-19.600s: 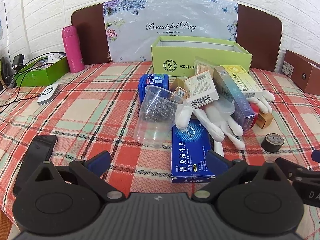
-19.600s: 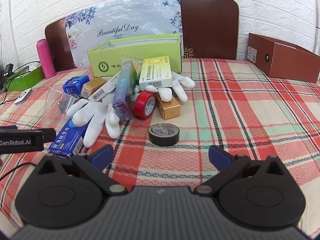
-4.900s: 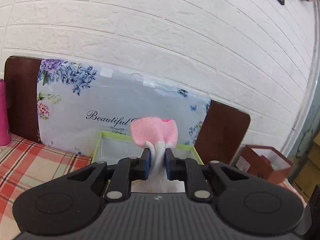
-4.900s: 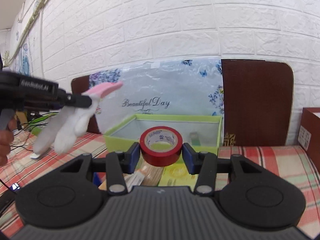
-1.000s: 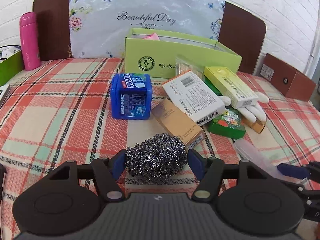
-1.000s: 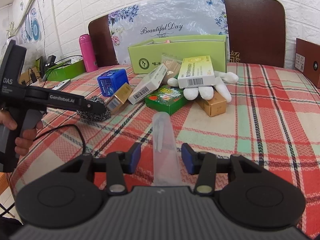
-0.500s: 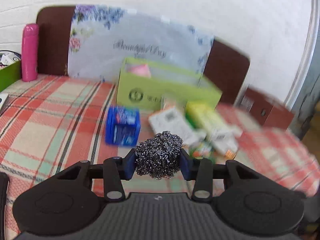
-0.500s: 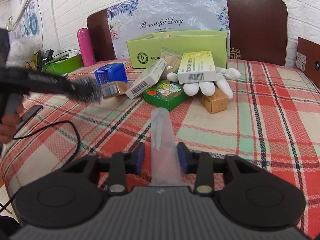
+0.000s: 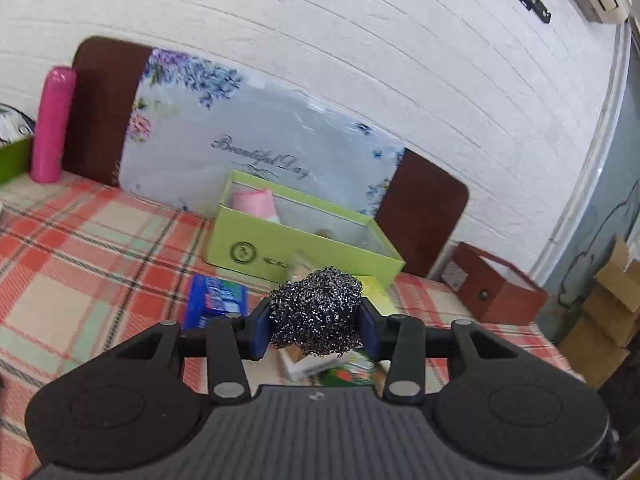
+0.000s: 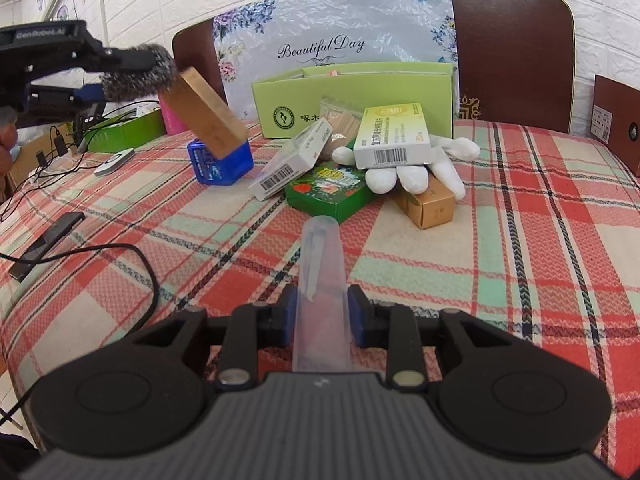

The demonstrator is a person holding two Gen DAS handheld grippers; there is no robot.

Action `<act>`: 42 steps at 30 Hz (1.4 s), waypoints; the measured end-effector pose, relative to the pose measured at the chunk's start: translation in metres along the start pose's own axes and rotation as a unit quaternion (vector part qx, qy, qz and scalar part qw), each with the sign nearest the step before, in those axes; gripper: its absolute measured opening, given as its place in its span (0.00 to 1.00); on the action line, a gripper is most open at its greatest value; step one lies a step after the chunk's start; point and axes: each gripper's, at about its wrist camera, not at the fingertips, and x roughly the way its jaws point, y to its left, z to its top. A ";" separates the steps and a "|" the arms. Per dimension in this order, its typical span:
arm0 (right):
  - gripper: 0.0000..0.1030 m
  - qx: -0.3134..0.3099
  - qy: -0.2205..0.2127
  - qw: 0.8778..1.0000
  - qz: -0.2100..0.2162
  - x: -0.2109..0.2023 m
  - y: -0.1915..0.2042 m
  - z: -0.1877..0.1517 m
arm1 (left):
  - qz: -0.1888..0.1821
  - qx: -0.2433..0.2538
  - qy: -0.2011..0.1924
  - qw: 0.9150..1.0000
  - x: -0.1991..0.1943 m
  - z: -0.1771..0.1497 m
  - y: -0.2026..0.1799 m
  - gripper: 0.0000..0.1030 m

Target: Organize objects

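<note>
My left gripper (image 9: 316, 326) is shut on a steel wool scourer (image 9: 316, 312) and holds it in the air before the green box (image 9: 296, 240). In the right wrist view a tan carton (image 10: 204, 112) hangs tilted from the scourer (image 10: 136, 76), off the table. My right gripper (image 10: 322, 316) is shut on a clear plastic cup (image 10: 322, 276) lying lengthwise between its fingers, low over the plaid cloth. The green box also shows in the right wrist view (image 10: 356, 100) at the back. A pink and white glove (image 9: 254, 204) lies inside it.
A pile lies before the box: blue box (image 10: 220, 166), white carton (image 10: 292, 164), green packet (image 10: 332, 188), yellow-white carton (image 10: 394, 136), white glove (image 10: 424, 168), gold carton (image 10: 428, 204). A pink bottle (image 9: 52, 124), cables (image 10: 100, 252) and a phone (image 10: 48, 240) are left. Brown box (image 9: 496, 288) right.
My left gripper has risen and moved toward the green box with the scourer; the tan carton has come up with it. My right gripper has closed tighter on the cup.
</note>
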 end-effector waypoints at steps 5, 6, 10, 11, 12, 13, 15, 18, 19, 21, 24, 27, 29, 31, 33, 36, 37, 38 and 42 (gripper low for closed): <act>0.35 -0.007 -0.011 1.000 0.000 -0.003 0.003 0.003 | -0.004 0.021 0.020 1.000 0.008 -0.003 -0.010 0.44; 0.36 -0.018 -0.024 1.000 0.006 -0.006 0.007 0.004 | -0.010 0.019 0.030 0.999 0.011 -0.005 -0.010 0.44; 0.61 -0.052 -0.080 0.994 0.048 -0.015 0.025 0.014 | -0.033 0.029 0.048 0.998 0.016 -0.013 -0.020 0.44; 0.61 -0.064 -0.092 0.992 0.053 -0.015 0.031 0.017 | -0.038 0.032 0.051 0.997 0.016 -0.014 -0.024 0.44; 0.61 -0.075 -0.099 0.991 0.051 -0.013 0.037 0.020 | -0.042 0.036 0.052 0.997 0.016 -0.014 -0.026 0.44; 0.61 -0.086 -0.102 0.990 0.043 -0.010 0.042 0.024 | -0.046 0.040 0.053 0.997 0.015 -0.015 -0.029 0.44; 0.61 -0.094 -0.107 0.989 0.035 -0.005 0.048 0.028 | -0.055 0.048 0.053 0.996 0.013 -0.015 -0.034 0.44; 0.61 -0.080 -0.117 0.989 0.037 -0.001 0.050 0.034 | -0.063 0.060 0.055 0.995 0.012 -0.015 -0.039 0.44; 0.61 -0.075 -0.121 0.989 0.038 0.000 0.049 0.034 | -0.065 0.062 0.058 0.994 0.012 -0.015 -0.039 0.45; 0.60 -0.075 -0.124 0.989 0.038 0.000 0.048 0.035 | -0.069 0.062 0.063 0.994 0.014 -0.017 -0.040 0.45; 0.32 -0.071 -0.112 0.990 0.046 0.003 0.045 0.034 | -0.069 0.056 0.061 0.994 0.015 -0.017 -0.039 0.45; 0.23 -0.060 -0.090 0.993 0.052 0.007 0.040 0.031 | -0.039 0.033 0.032 0.998 0.012 -0.011 -0.030 0.45; 0.23 -0.057 -0.088 0.993 0.048 0.007 0.038 0.028 | -0.023 0.016 0.018 0.999 0.011 -0.005 -0.022 0.45; 0.23 -0.049 -0.088 0.994 0.051 0.006 0.035 0.027 | -0.017 0.006 0.021 1.000 0.015 0.000 -0.016 0.45; 0.23 -0.048 -0.094 0.993 0.047 0.005 0.032 0.031 | -0.016 0.009 0.029 0.999 0.019 0.002 -0.013 0.45; 0.23 -0.044 -0.108 0.992 0.048 0.001 0.025 0.043 | -0.012 0.017 0.035 0.999 0.027 0.004 -0.013 0.45; 0.23 -0.043 -0.114 0.991 0.048 0.000 0.022 0.049 | -0.012 0.017 0.037 0.999 0.030 0.005 -0.012 0.45; 0.23 -0.046 -0.120 0.991 0.046 0.000 0.020 0.054 | -0.012 0.016 0.038 0.999 0.034 0.008 -0.011 0.45; 0.23 -0.058 -0.144 0.987 0.037 -0.004 0.009 0.080 | -0.007 0.031 0.039 0.999 0.048 0.020 -0.012 0.45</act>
